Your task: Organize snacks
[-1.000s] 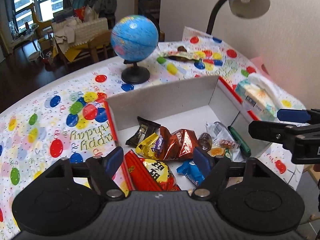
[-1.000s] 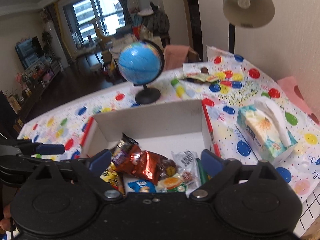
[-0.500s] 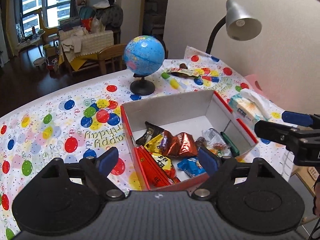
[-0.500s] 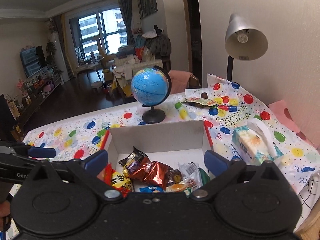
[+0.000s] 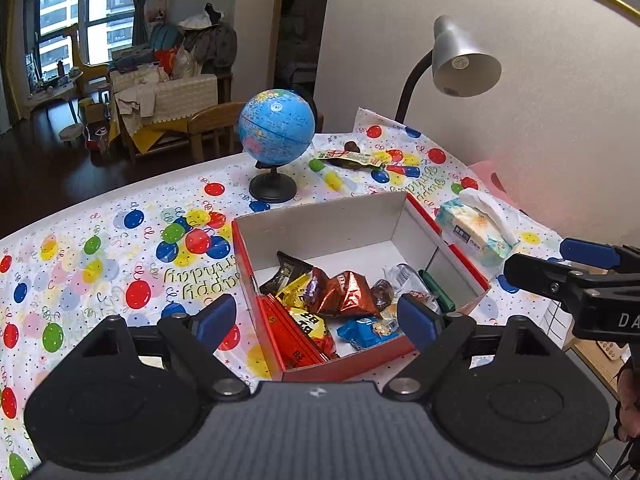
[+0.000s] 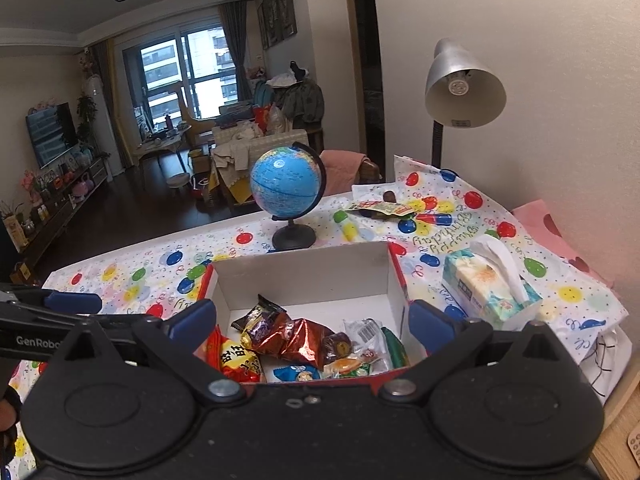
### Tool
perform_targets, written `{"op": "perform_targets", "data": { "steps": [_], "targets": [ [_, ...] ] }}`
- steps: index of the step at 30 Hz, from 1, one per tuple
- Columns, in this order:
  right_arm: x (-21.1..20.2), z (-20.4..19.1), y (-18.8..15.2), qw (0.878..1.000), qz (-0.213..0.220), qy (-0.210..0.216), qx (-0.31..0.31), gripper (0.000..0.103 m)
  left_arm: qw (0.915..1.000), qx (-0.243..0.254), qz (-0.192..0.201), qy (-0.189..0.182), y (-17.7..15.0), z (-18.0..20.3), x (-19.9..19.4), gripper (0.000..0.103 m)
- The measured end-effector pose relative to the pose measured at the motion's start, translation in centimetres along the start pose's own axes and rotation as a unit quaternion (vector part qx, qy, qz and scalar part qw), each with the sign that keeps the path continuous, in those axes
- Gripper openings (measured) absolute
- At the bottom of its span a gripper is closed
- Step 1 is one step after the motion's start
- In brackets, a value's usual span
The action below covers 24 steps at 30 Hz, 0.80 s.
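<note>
Left wrist view. Left gripper (image 5: 316, 316): jaws wide, having just been opening, nothing clamped; blue pads flank the near end of the box. Red box (image 5: 360, 364), white inside, lies ahead of and below the claw, long axis running away and to the right, open top up. Snacks (image 5: 344, 292) heaped at its near end, far half bare: copper foil packet, dark wrapper pointing away left, blue packet and red-yellow bag (image 5: 308, 328) nearest. Small wrappers on the right are hard to tell apart. Beyond the box: globe (image 5: 276, 132), loose wrapper (image 5: 352, 157), lamp (image 5: 464, 60). Tissue pack (image 5: 476, 228) right of the box. Right gripper (image 5: 576, 272) enters from the right edge, cut off.

Right wrist view. Right gripper (image 6: 312, 326): jaws spread wide, empty. Red box (image 6: 396, 268) directly ahead, long axis pointing away; near wall hidden behind the claw body. Snacks (image 6: 304, 336) between the pads' sightlines. Left gripper (image 6: 72, 304) at left, partly cut off. Globe (image 6: 286, 180) beyond, tissue pack (image 6: 488, 284) to the right, lamp (image 6: 464, 88) above, balloon tablecloth (image 6: 168, 260) underneath.
</note>
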State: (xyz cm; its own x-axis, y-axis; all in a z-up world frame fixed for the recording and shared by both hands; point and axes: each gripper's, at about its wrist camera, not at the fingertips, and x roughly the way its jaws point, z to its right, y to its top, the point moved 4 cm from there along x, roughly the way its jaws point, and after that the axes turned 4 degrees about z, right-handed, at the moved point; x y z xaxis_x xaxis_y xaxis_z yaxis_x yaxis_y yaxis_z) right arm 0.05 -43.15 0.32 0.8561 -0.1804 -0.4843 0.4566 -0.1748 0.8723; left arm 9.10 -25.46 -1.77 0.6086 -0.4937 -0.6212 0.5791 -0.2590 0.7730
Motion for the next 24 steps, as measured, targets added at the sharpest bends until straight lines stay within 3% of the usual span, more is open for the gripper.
{"op": "perform_targets", "data": {
  "steps": [24],
  "targets": [
    [0.10,-0.14,-0.25,1.000,-0.007,-0.005,0.002,0.103,0.9999,-0.006,-0.002,-0.009,-0.25,0.26,0.08,0.088]
  ]
}}
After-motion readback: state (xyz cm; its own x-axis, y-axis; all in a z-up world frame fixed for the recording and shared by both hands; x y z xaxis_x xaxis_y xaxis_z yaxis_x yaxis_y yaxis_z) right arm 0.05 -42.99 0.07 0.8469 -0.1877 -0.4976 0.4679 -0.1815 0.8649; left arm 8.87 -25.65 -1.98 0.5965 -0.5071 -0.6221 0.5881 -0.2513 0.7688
